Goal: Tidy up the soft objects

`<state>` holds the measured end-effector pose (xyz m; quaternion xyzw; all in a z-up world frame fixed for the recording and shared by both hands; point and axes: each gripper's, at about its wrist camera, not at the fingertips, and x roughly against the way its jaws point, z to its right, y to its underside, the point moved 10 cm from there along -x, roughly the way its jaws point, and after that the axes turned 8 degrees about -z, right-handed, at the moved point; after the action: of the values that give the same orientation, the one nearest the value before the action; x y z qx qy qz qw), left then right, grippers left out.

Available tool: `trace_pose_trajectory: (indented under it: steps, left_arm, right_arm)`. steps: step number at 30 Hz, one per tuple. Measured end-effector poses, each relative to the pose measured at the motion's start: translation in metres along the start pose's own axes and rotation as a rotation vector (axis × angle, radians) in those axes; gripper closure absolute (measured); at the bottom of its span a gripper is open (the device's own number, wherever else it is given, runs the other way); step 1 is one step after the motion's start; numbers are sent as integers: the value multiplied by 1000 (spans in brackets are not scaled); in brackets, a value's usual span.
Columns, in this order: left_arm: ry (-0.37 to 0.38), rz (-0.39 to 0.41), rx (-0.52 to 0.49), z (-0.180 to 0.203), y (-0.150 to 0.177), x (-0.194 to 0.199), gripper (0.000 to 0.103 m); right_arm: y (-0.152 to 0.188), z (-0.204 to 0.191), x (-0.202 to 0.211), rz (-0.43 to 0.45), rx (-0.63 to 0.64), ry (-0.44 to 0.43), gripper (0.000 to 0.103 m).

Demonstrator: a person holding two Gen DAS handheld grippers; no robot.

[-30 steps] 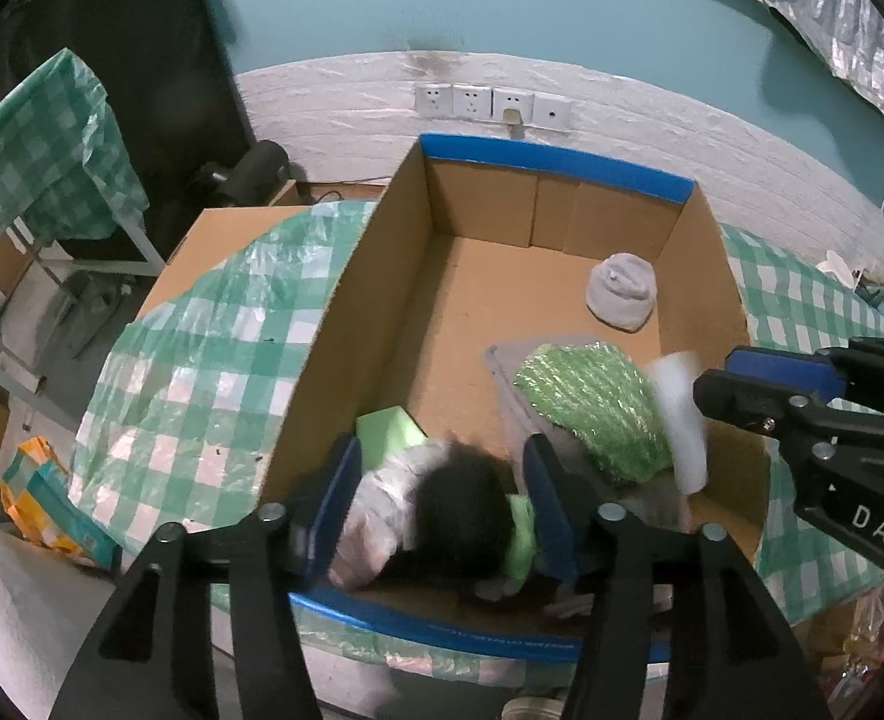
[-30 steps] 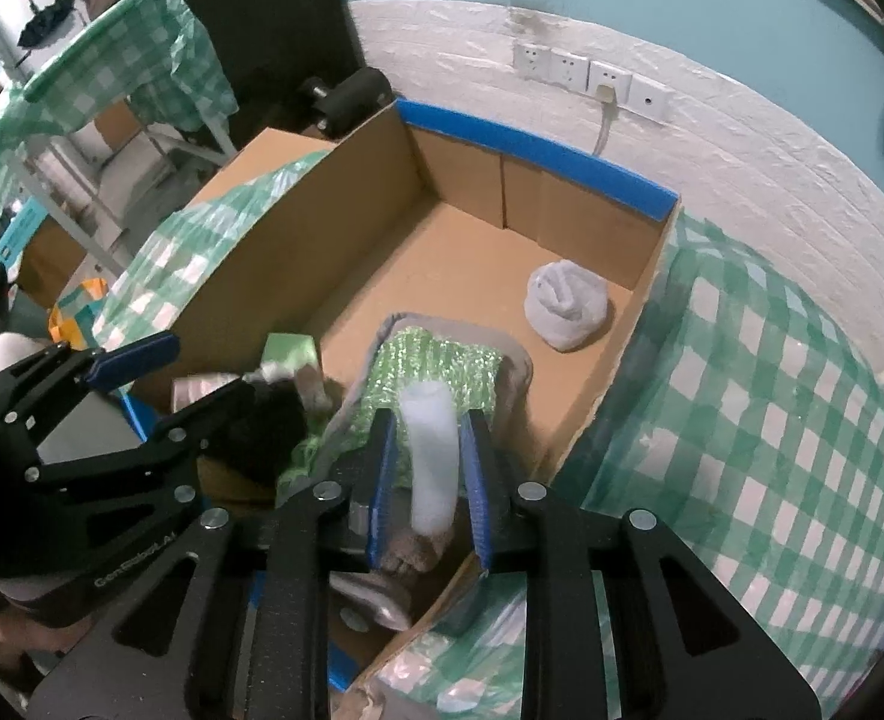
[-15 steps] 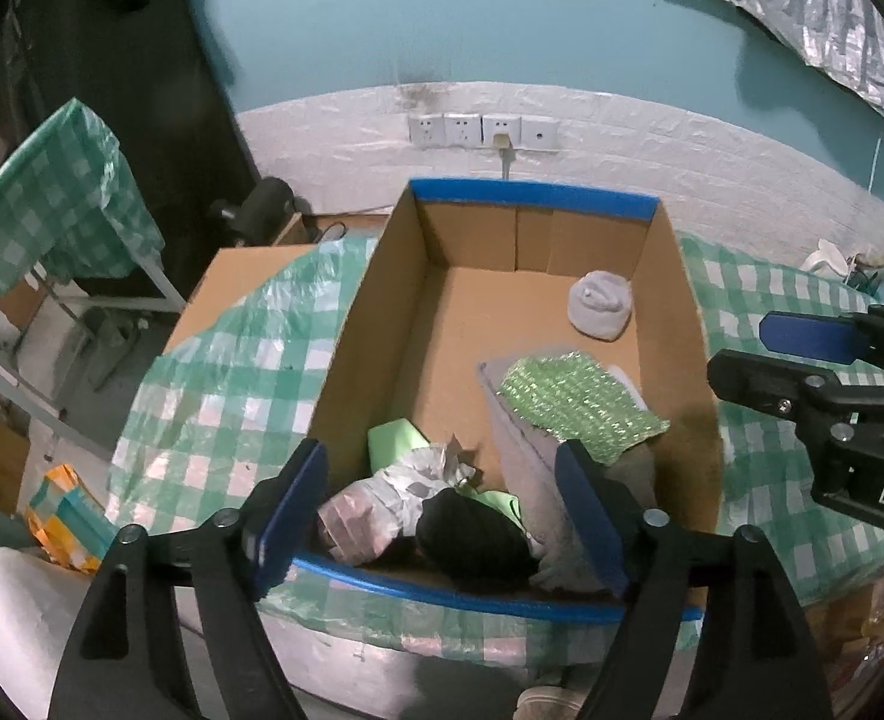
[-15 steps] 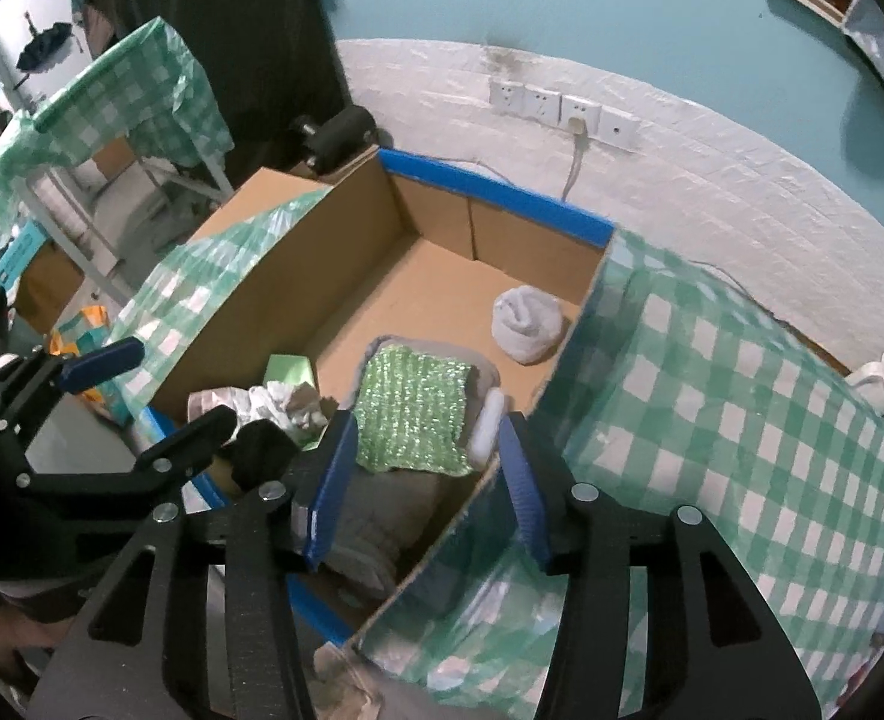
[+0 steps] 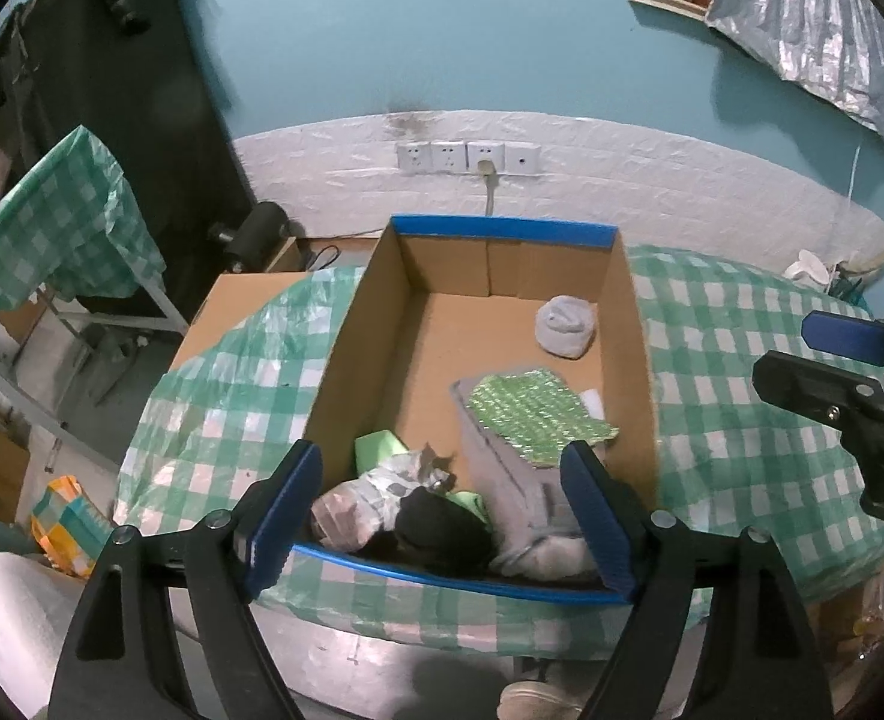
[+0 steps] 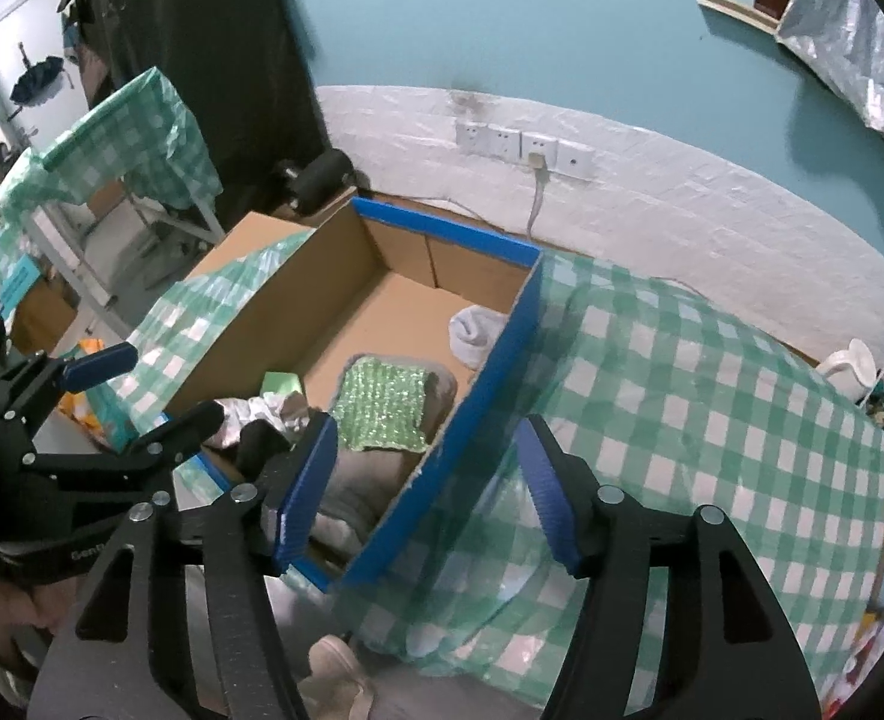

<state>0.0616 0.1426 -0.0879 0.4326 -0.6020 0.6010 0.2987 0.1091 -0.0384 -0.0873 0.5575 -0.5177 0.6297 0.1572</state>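
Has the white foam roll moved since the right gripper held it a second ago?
Yes. The white foam roll now lies inside the cardboard box, beside the green sparkly cloth.

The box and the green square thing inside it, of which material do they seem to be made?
The box looks like brown corrugated cardboard, matte, with glossy blue tape along its rims. The green square seems a thin plastic or foil-like sheet: its surface is bumpy and glints in small spots, perhaps bubble wrap; the exact material cannot be told.
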Motion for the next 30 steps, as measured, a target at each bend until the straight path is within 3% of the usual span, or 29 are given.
trace_pose_trajectory:
  steps: [10,17,30]
  left_arm:
    - [32,59,-41,26,-5,27,16]
    - [14,110,-73,35,-10,40,12]
    - [-15,111,-93,42,-11,42,12]
  right_arm:
    - [6,11,27,46,-23,-7,36]
    - [8,15,30,55,-25,-10,35]
    - [13,18,31,44,-32,-11,35]
